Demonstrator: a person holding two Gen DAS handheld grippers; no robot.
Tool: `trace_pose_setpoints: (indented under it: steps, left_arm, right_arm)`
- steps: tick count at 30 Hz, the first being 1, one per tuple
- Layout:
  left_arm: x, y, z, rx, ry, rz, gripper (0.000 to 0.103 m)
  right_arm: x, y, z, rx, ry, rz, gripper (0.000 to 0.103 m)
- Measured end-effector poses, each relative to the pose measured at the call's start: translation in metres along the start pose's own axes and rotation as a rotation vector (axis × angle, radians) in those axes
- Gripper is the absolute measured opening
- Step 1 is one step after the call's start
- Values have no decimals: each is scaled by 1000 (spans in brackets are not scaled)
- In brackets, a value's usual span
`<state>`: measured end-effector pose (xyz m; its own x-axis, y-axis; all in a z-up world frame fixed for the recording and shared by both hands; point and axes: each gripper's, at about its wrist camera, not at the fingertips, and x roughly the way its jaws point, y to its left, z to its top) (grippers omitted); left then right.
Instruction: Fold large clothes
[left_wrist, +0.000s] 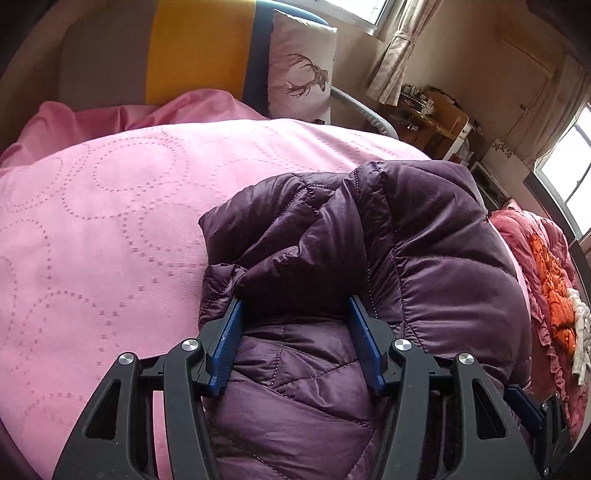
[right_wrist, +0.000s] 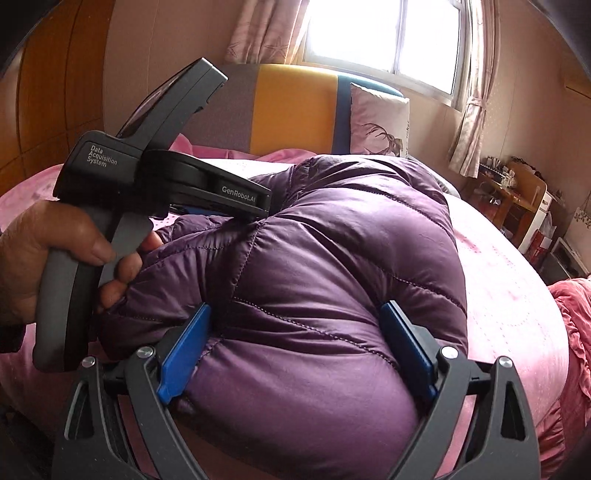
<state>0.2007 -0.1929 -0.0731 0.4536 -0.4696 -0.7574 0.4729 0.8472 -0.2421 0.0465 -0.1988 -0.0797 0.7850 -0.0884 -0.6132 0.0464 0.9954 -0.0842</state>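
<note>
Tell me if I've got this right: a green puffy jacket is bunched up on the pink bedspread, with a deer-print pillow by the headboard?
Nearly. The puffy jacket is purple, not green, as the right wrist view shows. It is bunched up on the pink bedspread, with the deer-print pillow by the headboard.

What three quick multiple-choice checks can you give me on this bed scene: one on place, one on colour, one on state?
1. Where is the deer-print pillow?
A. Upright against the headboard
B. On the floor
C. On the windowsill

2. What colour is the bedspread?
A. White
B. Pink
C. Green

3. How does the purple jacket lie?
A. Spread flat
B. On a hanger
C. Bunched in a puffy heap

Answers:
1 A: it stands on end beside the headboard's blue stripe.
2 B: pink fabric with dotted circles covers the bed.
3 C: its quilted folds pile over one another.
</note>
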Motion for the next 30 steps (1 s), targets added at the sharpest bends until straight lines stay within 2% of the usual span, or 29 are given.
trace_pose_setpoints:
  steps: [5,8,16,22,25,30]
  left_arm:
    - [-33,-17,-2,44,-60,80,58]
    - [-56,-22,-10,64,-118,133,80]
    - [-92,-13,-29,21,-165,152,80]
    - [-116,-14,-43,14,-206,173,80]
    - [-126,-13,-49,12,-218,193,80]
    - [-143,-9,-63,-14,-238,218,80]
  right_arm:
    - [-21,-7,6,39,26,22,94]
    - [-34,-13,9,72,18,30,99]
    - [-71,-20,14,158,1,59,100]
    - [-96,-18,27,222,-39,29,101]
    - [-106,-15,32,262,-62,-3,101]
    - [-106,-25,40,354,-60,-117,101]
